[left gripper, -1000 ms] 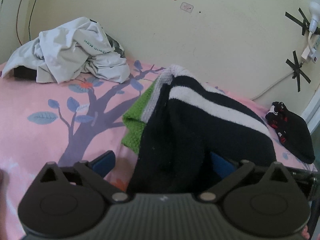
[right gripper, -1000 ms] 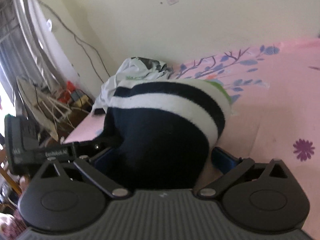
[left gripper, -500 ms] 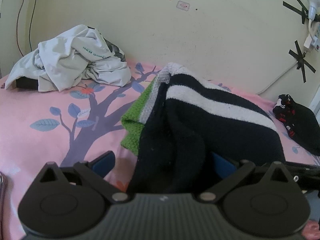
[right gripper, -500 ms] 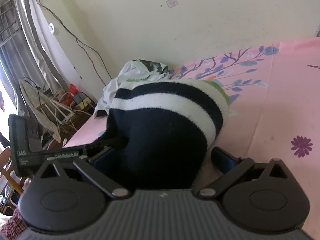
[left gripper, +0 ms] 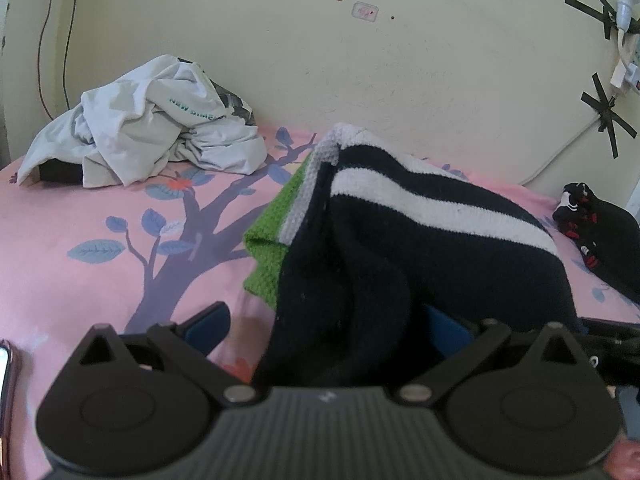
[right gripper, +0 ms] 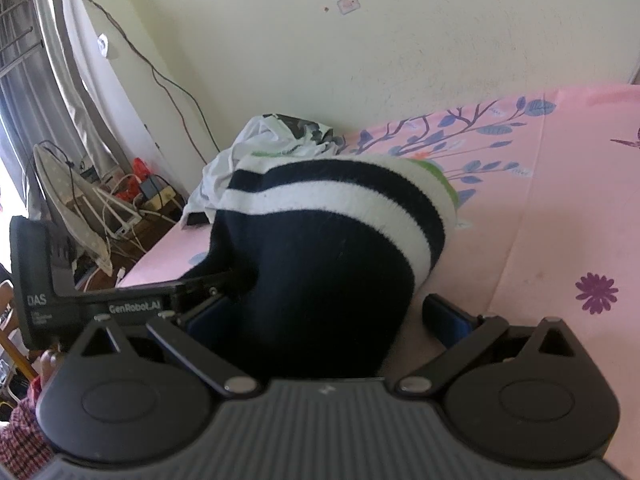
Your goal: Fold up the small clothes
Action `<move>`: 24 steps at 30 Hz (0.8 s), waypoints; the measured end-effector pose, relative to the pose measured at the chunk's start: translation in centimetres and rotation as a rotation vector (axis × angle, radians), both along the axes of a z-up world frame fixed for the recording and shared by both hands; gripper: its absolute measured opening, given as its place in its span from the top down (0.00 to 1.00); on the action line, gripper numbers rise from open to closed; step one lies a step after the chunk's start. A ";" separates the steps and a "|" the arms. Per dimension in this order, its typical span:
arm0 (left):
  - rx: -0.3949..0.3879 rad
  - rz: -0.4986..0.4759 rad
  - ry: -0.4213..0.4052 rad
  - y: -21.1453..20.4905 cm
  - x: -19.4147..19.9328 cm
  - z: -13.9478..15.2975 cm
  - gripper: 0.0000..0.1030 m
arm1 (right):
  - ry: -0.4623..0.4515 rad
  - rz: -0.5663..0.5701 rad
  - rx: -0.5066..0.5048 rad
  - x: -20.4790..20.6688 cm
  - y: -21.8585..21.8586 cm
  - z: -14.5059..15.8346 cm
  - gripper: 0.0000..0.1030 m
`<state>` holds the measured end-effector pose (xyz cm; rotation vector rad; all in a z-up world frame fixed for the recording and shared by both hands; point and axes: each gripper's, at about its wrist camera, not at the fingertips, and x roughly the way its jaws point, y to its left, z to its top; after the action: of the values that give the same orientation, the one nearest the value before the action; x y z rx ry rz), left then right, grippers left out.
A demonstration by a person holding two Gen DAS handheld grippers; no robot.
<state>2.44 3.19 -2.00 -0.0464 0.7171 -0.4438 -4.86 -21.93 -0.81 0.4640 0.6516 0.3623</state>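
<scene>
A black knit garment with white stripes (left gripper: pixel 420 216) lies bunched on the pink bedsheet (left gripper: pixel 80 280), over a green knit part (left gripper: pixel 272 236). My left gripper (left gripper: pixel 326 324) is open, its blue fingers spread wide with the black cloth lying between them. In the right wrist view the same garment (right gripper: pixel 332 208) fills the middle. My right gripper (right gripper: pixel 326 316) is open too, with cloth between its spread fingers. The left gripper's black housing (right gripper: pixel 100 304) reaches into the cloth from the left.
A crumpled pile of white clothes (left gripper: pixel 160 132) sits at the back left by the wall. A black and red garment (left gripper: pixel 592 232) lies at the right. A phone edge (left gripper: pixel 4 368) shows at far left. An ironing board (right gripper: pixel 72 200) and cables stand beside the bed.
Both views have shifted slightly; the phone edge has come into the left view. The fingers of both grippers have stayed spread around the striped garment.
</scene>
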 end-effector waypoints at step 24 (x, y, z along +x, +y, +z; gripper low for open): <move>0.081 0.006 -0.074 -0.6 -1.3 0.3 0.00 | 0.000 0.000 -0.011 0.0 0.0 0.0 0.06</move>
<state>1.15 2.59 -1.67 0.0437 0.6608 -0.4084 -4.83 -21.88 -0.83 0.4536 0.6536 0.3581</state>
